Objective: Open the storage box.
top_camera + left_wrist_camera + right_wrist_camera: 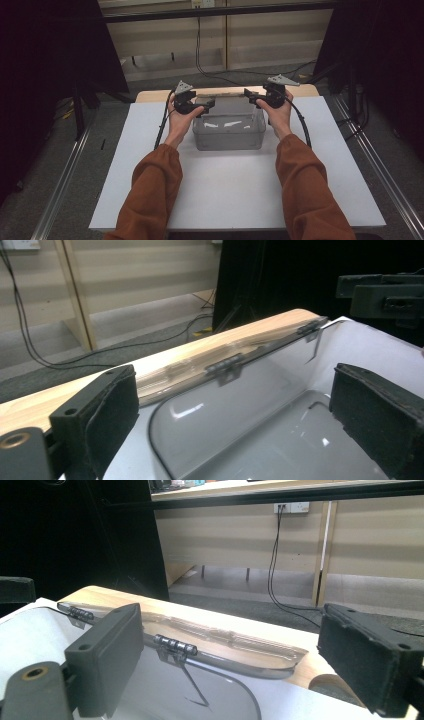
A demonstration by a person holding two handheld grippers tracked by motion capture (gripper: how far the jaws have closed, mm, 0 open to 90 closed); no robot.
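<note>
A clear plastic box stands on the white board, its hinged lid swung open and lying back toward the far edge. My left gripper is at the box's far left corner and stands open, nothing between its jaws. My right gripper is at the far right corner, open too. In the left gripper view my gripper straddles the box's back wall, with a hinge ahead. In the right gripper view my gripper faces the lid and a hinge.
The white board covers most of a wooden table, whose bare far edge lies under the lid. Beyond it are grey floor, black cables and pale wood panels. Dark curtains stand at both sides.
</note>
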